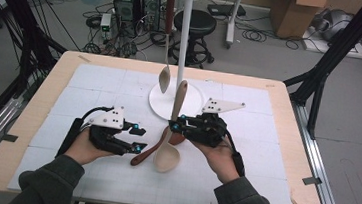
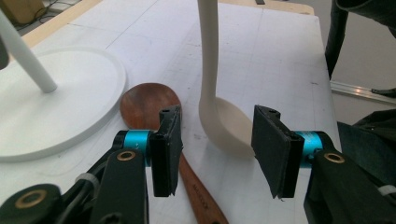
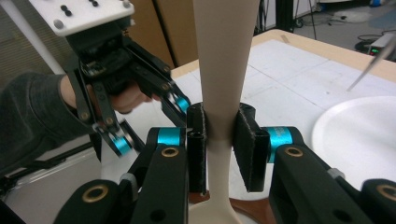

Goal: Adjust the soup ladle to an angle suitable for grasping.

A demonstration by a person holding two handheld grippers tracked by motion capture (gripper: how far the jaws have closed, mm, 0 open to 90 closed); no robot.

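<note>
Both forearms come in from the bottom of the high view, sleeves dark, hands palm-up under the tools. The left gripper [image 1: 137,139] sits left of centre, its jaws parted with a clear gap between the pads. The right gripper [image 1: 176,124] sits just right of centre, its jaws pinched close together.

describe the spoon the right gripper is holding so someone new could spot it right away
Start at the white stand with its round base at the middle of the table. Just in front of it, the right gripper clamps a cream ladle-shaped spoon by its handle, bowl down. Unlike the dark brown wooden spoon lying flat beside it, it is pale and held upright.
</note>
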